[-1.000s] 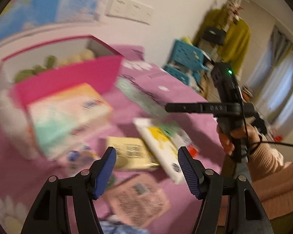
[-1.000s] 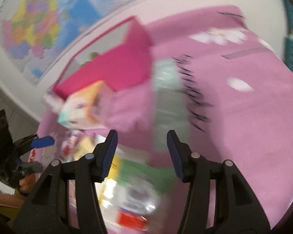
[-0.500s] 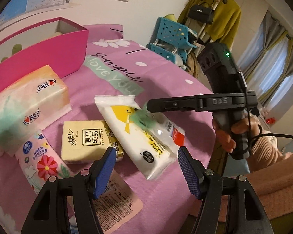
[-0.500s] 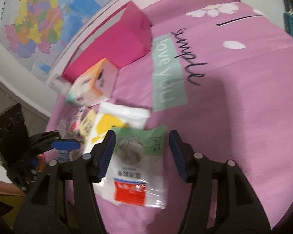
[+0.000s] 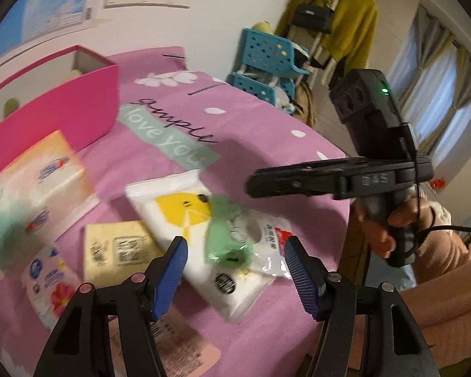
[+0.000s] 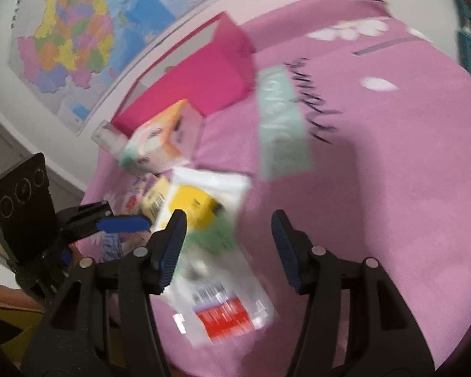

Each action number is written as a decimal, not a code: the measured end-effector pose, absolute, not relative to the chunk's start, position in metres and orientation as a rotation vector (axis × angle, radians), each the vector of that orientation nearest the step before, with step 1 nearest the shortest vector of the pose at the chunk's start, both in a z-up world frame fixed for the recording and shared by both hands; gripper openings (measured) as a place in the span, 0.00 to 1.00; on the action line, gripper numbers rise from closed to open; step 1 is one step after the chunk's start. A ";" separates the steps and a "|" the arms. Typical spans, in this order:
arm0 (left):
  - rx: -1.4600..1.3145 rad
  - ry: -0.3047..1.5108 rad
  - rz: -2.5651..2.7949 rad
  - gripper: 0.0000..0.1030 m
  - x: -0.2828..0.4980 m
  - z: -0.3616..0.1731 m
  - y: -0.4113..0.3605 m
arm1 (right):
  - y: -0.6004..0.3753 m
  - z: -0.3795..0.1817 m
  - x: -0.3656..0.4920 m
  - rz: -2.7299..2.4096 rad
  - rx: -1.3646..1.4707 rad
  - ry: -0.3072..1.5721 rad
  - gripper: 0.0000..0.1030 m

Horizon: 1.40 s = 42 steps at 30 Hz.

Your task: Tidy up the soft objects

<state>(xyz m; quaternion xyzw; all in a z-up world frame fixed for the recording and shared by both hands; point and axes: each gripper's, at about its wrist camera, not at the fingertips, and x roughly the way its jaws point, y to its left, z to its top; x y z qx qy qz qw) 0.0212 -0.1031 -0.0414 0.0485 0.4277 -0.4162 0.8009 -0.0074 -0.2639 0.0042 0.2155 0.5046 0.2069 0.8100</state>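
Several soft packs lie on the pink bedspread (image 5: 267,132). A white pack with a yellow print (image 5: 185,210) lies in the middle, with a green, white and red pouch (image 5: 251,238) resting on it. A yellow tissue pack (image 5: 119,248), a floral pack (image 5: 50,279) and a large tissue pack (image 5: 37,185) lie to the left. My left gripper (image 5: 235,260) is open, just above the pouch. My right gripper (image 6: 226,238) is open over the same pouch (image 6: 223,292); in the left wrist view it hovers at the right (image 5: 336,179).
An open pink box (image 5: 56,116) stands at the back left, also in the right wrist view (image 6: 197,84). A pink flat packet (image 5: 185,342) lies near the bed's front edge. Blue baskets (image 5: 267,62) and hanging clothes stand beyond the bed.
Both grippers have moved closer to the green and red pouch, which now sits between their open fingers. The views are blurred by motion. No pack has been taken hold of.
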 end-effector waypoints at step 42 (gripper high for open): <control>0.265 0.889 -0.817 0.15 0.000 -0.052 -0.124 | -0.277 0.001 -0.064 0.416 0.411 1.108 0.46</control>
